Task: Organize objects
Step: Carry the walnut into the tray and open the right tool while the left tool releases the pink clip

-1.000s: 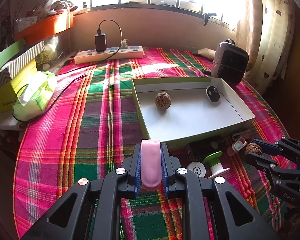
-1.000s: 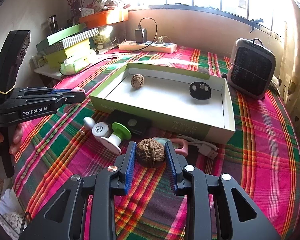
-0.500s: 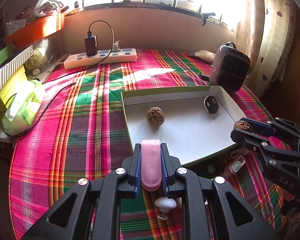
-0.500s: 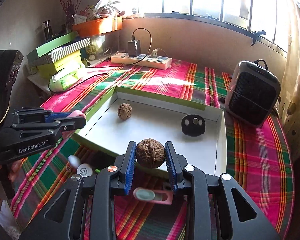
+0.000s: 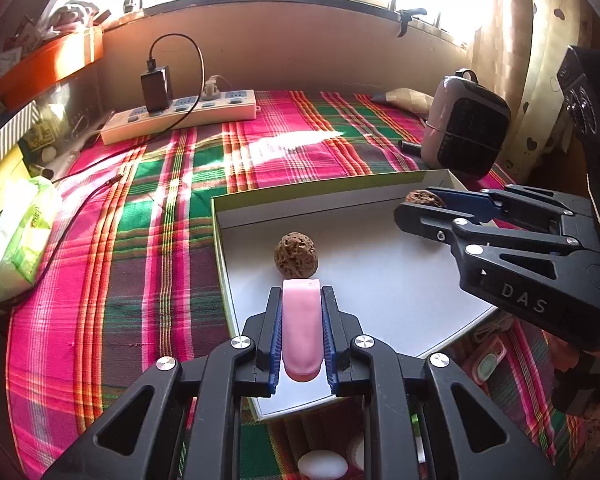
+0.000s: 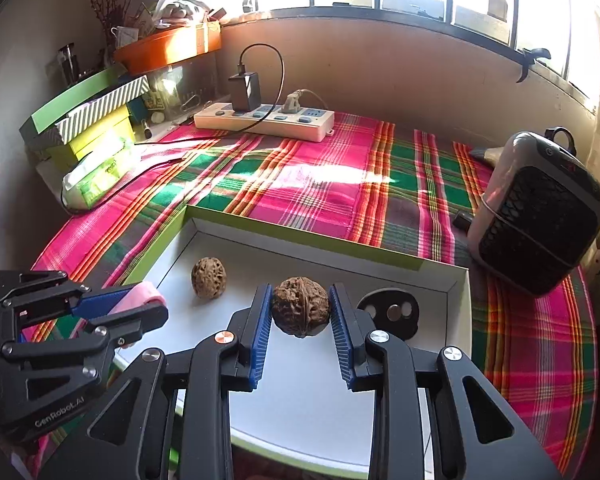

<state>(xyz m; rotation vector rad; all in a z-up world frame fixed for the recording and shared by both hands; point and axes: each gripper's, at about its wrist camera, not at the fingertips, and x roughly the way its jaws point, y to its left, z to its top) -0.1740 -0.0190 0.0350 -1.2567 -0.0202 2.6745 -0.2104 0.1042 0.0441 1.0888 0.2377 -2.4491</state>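
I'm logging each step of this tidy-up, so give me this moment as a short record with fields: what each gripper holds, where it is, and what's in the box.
left gripper: shut on pink object, over the box's near edge
right gripper: shut on walnut, above the box floor
box: white inside, green outside, on plaid cloth
box contents: loose walnut; black disc
behind box: power strip, heater

left gripper (image 5: 302, 332) black, silver screws | fingers (image 6: 260, 336) blue ribbed pads
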